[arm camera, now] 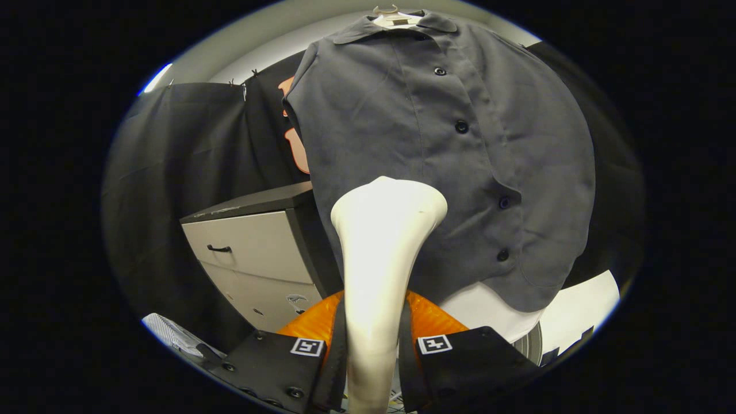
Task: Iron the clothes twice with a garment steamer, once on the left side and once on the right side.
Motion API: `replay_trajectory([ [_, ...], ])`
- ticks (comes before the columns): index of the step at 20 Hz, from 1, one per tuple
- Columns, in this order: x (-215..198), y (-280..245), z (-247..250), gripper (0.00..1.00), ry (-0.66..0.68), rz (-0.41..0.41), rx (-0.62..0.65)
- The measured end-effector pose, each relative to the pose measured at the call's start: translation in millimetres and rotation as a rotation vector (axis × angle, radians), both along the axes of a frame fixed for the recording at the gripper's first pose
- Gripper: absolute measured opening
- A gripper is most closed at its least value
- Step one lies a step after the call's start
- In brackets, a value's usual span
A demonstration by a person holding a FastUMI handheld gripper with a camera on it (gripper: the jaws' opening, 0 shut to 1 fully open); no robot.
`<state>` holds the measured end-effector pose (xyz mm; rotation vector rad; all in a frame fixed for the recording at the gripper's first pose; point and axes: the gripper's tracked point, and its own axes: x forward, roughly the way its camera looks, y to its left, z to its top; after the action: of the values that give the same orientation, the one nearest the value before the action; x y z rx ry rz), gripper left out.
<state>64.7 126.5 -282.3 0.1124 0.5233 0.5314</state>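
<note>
Gripper view: the gripper [372, 345] is clamping the garment steamer [382, 253] by its handle, with both fingers pressing against the handle's sides. The steamer's long axis is running straight forward along the fingers, and its flared head is standing just ahead of and above the fingertips.

The grey shirt [443, 161] is hanging on a hanger [391, 12] directly beyond the steamer head, front facing the gripper, with its button placket [460, 126] running down slightly to the right of the head. The head is overlapping the lower part of the shirt's left panel; whether it is touching the fabric cannot be told.

A grey drawer cabinet [253, 253] is standing behind and to the left of the shirt.

Judgement: the head is lying nearer the left side, so a vertical stroke there appears to be the step in hand. The right side is calling for a sideways shift across the placket.
</note>
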Motion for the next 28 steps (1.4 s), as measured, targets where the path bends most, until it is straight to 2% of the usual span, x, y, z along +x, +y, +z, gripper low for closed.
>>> replay_trajectory([
  [5, -14, -5, -20, 0.45, 0.049, 0.012, -0.031],
  [8, -15, -8, -8, 0.46, 0.022, 0.015, -0.024],
  [13, 8, -22, 64, 0.45, -0.120, -0.015, 0.034],
  [18, 37, -59, 150, 0.45, -0.269, -0.087, 0.087],
  [22, 62, -85, 201, 0.45, -0.370, -0.116, 0.069],
  [28, 96, -140, 258, 0.45, -0.475, -0.204, 0.056],
])
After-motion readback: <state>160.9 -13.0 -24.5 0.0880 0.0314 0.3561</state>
